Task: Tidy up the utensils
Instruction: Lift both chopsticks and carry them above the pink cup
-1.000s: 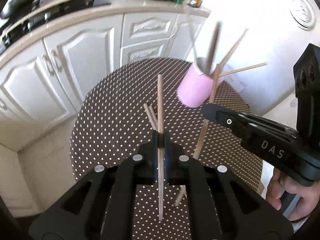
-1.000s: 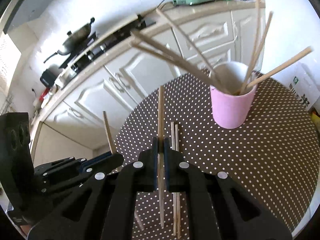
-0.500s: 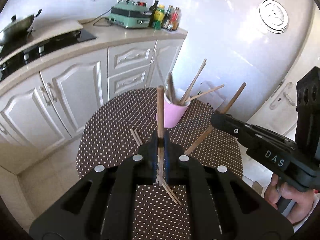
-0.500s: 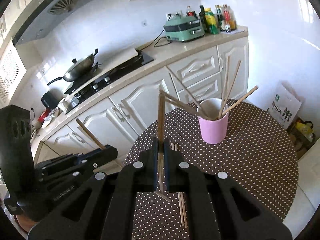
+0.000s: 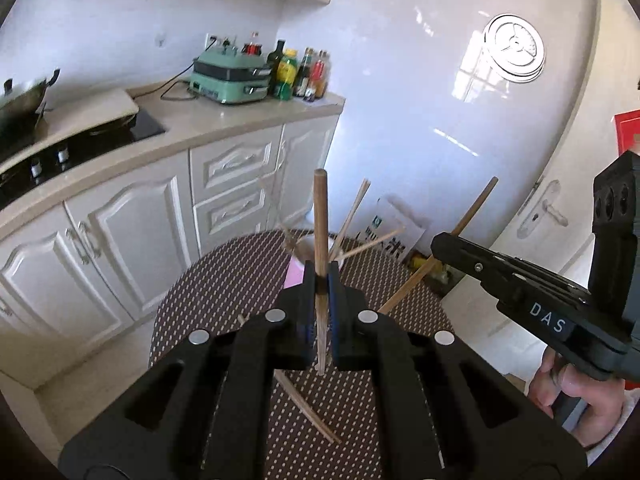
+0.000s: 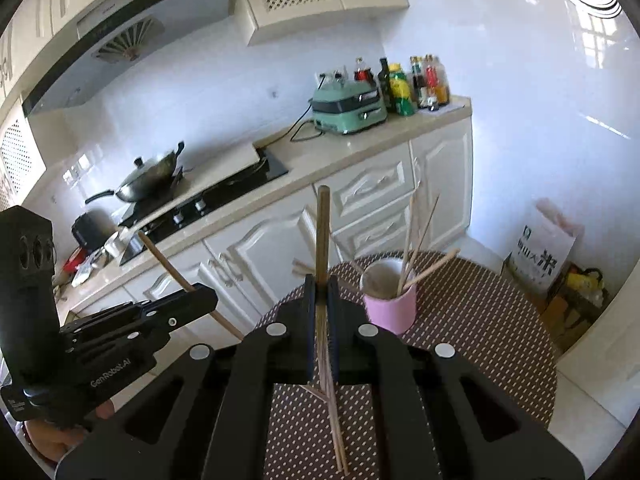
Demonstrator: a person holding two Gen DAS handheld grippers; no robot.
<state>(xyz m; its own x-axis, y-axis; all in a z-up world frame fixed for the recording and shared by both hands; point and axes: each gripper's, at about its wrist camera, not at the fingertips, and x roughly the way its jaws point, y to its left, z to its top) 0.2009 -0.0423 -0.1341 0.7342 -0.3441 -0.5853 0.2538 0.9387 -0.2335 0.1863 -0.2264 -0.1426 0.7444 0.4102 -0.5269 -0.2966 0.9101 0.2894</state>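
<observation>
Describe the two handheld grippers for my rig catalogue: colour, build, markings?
Both are matte black plastic with silver screw heads and blue-lined jaws. The right gripper bears white "DAS" lettering; the left gripper reads "GenRobot.AI". Each carries a boxy black block with three round holes. No cables show.

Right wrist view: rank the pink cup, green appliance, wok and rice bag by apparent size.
1. green appliance
2. wok, rice bag: look alike, unranked
3. pink cup
The cup sits nearest, so real sizes stay unsure.

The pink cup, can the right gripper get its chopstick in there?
Probably yes. The right gripper grips a chopstick, and the pink cup stands ahead, open-topped, nothing between.
</observation>
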